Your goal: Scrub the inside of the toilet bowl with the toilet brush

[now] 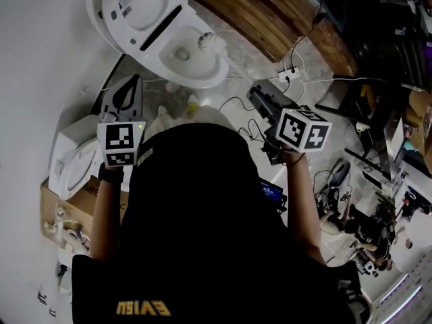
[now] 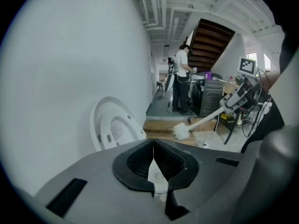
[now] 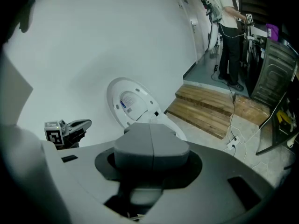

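Note:
The white toilet (image 1: 202, 73) stands against the wall with its lid (image 1: 135, 5) raised. The white head of the toilet brush (image 1: 210, 40) rests at the bowl's right rim. In the left gripper view the brush (image 2: 181, 130) slopes down from my right gripper (image 2: 236, 97), which is shut on its handle. My right gripper (image 1: 260, 94) hovers right of the bowl; its own view shows the jaws (image 3: 150, 143) closed, the brush hidden and the lid (image 3: 131, 104) beyond. My left gripper (image 1: 128, 86) is shut and empty, left of the bowl, with pads meeting (image 2: 153, 160) before the lid (image 2: 112, 129).
A wooden step (image 1: 270, 19) runs behind the toilet on the right. A power strip (image 1: 289, 75) and cables lie on the floor beside it. Another white fixture (image 1: 74, 157) sits on a cardboard box (image 1: 67, 208) at left. A person (image 2: 181, 78) stands farther down the room.

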